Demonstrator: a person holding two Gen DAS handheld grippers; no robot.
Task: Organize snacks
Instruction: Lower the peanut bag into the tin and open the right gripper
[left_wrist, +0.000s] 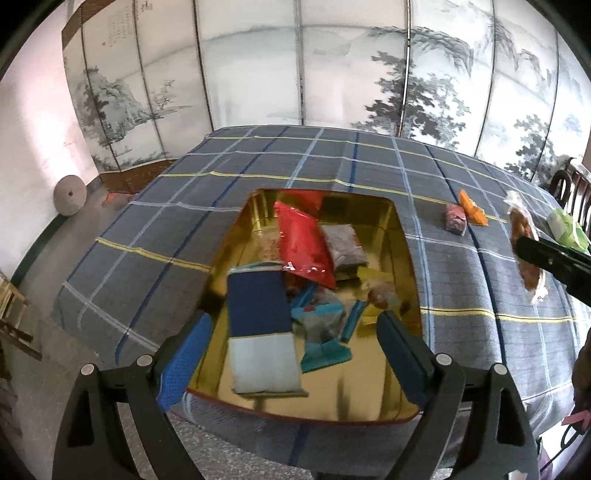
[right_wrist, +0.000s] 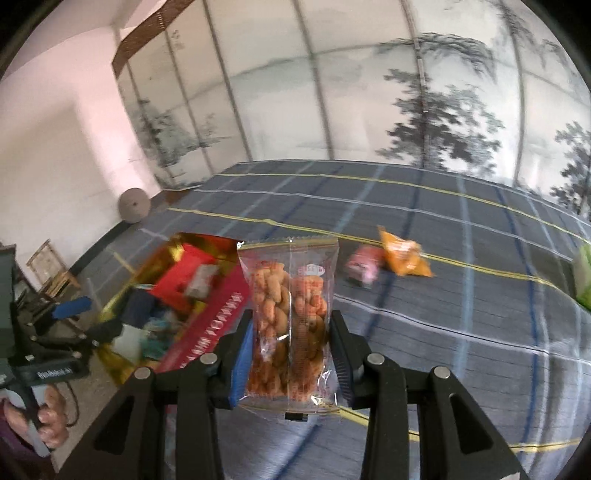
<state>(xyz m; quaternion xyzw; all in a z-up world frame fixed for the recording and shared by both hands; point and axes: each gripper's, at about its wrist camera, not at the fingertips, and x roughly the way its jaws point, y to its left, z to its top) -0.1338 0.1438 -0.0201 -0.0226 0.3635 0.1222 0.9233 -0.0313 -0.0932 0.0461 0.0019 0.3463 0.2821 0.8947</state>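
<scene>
Two grippers in view: I report on each in turn.
Right gripper (right_wrist: 291, 332): its fingers are clamped on a clear packet of orange-brown snacks (right_wrist: 290, 314), one pad on each long side; I see the packet upright and lifted above the tablecloth.
Same packet, left wrist view: it hangs at the far right (left_wrist: 524, 251), with the right gripper's dark fingertip (left_wrist: 532, 251) across it.
Left gripper (left_wrist: 295, 332): its fingers stand wide apart with nothing between the pads, hovering over the near end of the tin.
Gold tin (left_wrist: 404, 236): open, rectangular, on the table's near left part; red outer wall with gold lettering in the right wrist view (right_wrist: 218, 321).
Tin contents: I count a red packet (left_wrist: 304, 243) towards the far end, a grey packet (left_wrist: 343, 247) just right of it, a navy-and-pale-blue packet (left_wrist: 260, 332) at the near left, teal wrappers (left_wrist: 325, 350) near the middle, a yellow wrapper (left_wrist: 373, 277) at right.
Loose on the cloth, right of the tin: a pink snack (left_wrist: 456, 218) touching or just beside an orange snack (left_wrist: 472, 208); a green packet (left_wrist: 567, 229) farther right, near the table edge.
Surface: blue-grey plaid tablecloth (left_wrist: 184, 206).
Background: painted folding screen (left_wrist: 258, 66) behind the far edge of the table.
Image quality: the right wrist view is blurred away from the held packet.
</scene>
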